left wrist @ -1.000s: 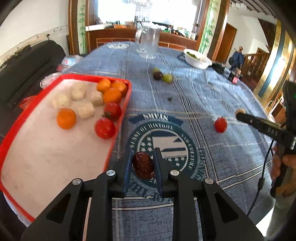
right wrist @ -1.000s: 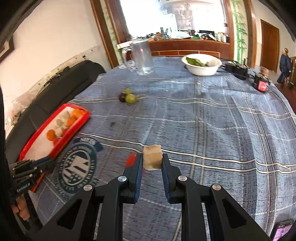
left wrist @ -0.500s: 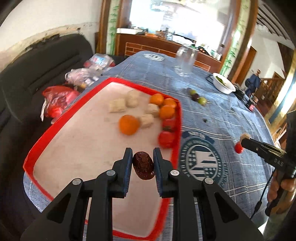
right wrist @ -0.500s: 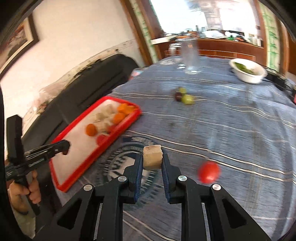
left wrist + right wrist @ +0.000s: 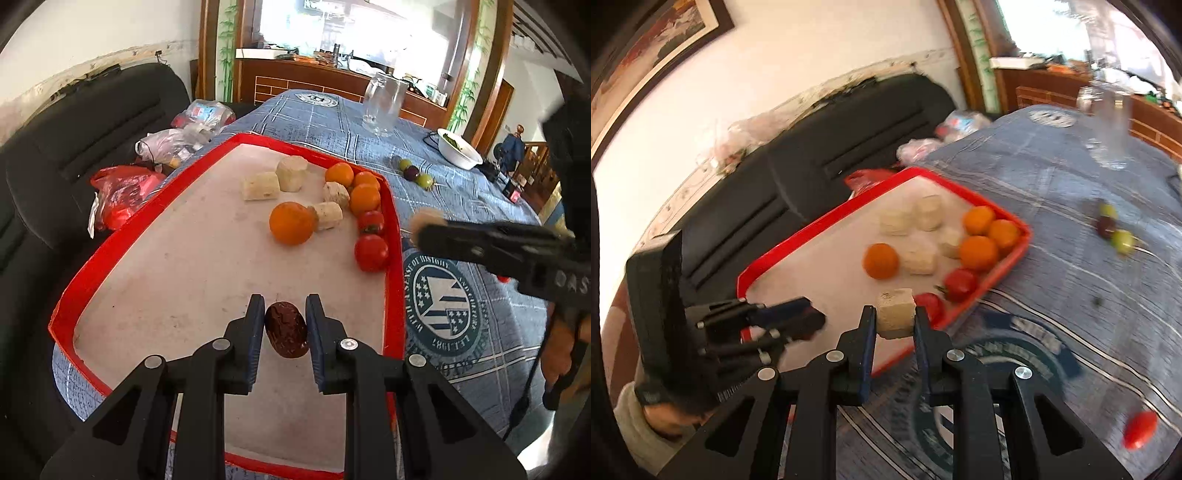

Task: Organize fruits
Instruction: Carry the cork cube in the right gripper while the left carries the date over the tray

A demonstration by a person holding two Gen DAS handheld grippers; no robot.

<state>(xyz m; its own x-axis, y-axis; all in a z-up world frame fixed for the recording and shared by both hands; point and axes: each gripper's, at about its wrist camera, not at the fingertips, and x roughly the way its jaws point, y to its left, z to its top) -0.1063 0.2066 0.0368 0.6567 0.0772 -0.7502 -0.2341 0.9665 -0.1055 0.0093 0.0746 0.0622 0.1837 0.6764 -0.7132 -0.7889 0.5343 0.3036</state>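
My left gripper (image 5: 285,325) is shut on a dark red date (image 5: 286,334) and holds it above the near part of the red tray (image 5: 110,254). The tray holds several oranges (image 5: 291,223), several pale cubes (image 5: 260,185) and two tomatoes (image 5: 371,252). My right gripper (image 5: 895,323) is shut on a pale cube (image 5: 895,313) over the tray's (image 5: 1012,258) near right edge. It shows in the left wrist view (image 5: 428,230) beside the tray. A loose tomato (image 5: 1140,429) lies on the cloth. Three grapes (image 5: 413,173) lie farther back.
A glass jar (image 5: 382,103) and a white bowl (image 5: 460,153) stand at the far end of the blue cloth-covered table (image 5: 480,350). A black sofa (image 5: 55,155) with plastic bags (image 5: 122,195) is left of the tray.
My left gripper has carried the date from the cloth to over the tray. My right gripper has swung left with the cube toward the tray, leaving the loose tomato behind.
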